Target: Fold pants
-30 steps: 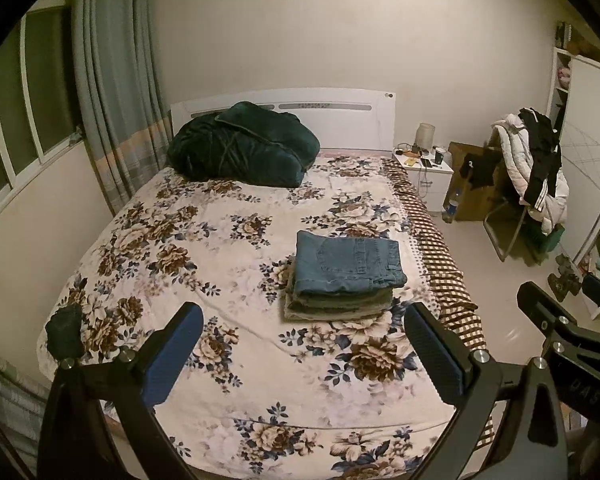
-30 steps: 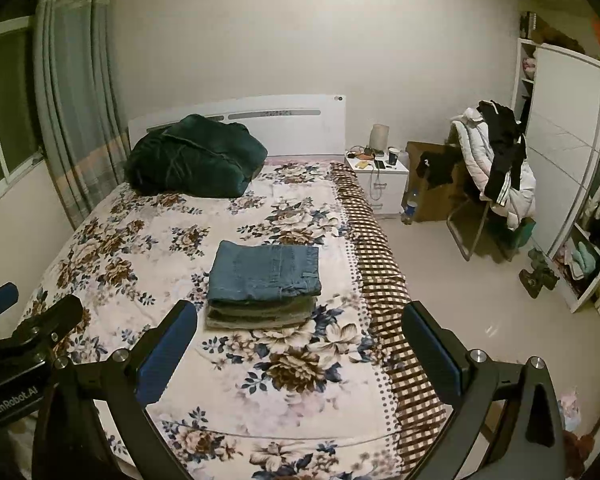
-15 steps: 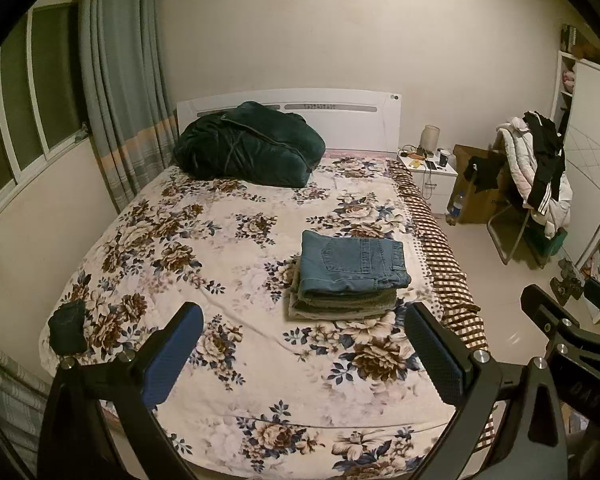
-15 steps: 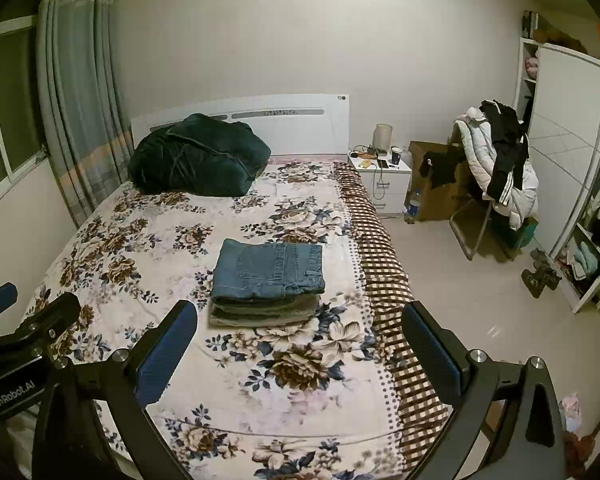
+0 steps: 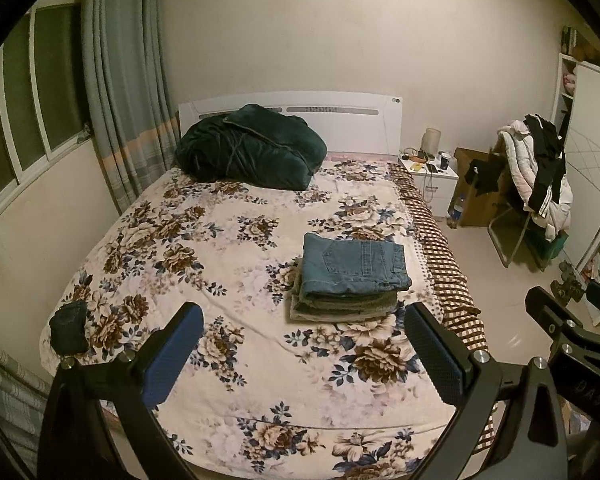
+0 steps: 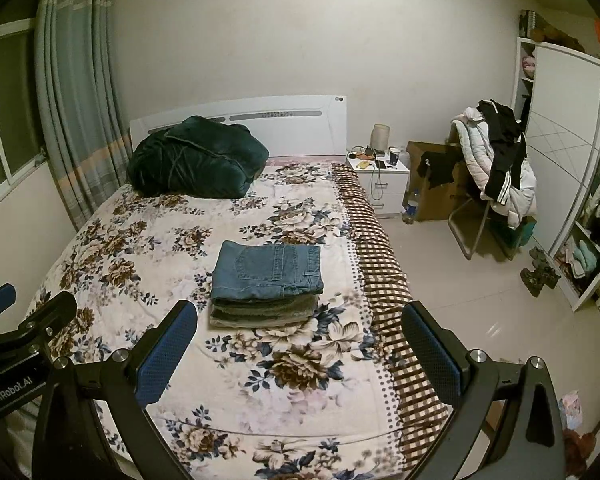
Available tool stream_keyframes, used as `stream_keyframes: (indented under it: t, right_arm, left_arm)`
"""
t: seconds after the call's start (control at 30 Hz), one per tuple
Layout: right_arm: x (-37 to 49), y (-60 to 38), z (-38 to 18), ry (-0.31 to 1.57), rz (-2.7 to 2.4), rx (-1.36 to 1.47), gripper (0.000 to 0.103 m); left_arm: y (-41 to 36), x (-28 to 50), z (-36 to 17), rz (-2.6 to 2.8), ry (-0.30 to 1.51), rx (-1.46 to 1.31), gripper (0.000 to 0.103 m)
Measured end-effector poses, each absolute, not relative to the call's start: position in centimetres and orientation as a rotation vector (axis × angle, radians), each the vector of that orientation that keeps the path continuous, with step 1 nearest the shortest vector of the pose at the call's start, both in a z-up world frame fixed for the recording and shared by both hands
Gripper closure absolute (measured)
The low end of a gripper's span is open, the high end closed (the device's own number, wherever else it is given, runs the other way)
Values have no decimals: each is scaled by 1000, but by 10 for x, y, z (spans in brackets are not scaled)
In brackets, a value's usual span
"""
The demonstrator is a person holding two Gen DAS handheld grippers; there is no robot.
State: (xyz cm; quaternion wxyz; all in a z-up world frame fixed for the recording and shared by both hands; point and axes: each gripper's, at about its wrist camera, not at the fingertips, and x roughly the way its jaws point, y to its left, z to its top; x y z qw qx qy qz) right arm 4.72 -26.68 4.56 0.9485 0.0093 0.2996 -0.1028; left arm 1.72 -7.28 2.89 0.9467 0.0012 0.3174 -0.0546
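Tools (image 5: 300, 354) (image 6: 298, 350) spread empty, jeans (image 5: 354, 266) folded, stacked

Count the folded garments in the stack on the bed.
3 at least: blue jeans on top, a grey-green pair under them, a paler one at the bottom on the bed. Thin layers may be hidden between.
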Motion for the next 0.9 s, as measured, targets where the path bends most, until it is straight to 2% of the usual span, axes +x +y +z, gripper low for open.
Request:
stream_keyframes:
  t: [0.9]
  right_arm:
    - [40, -262, 45, 608, -221, 25, 0]
  left_arm:
    - [-79, 12, 38, -88, 609, 0, 0]
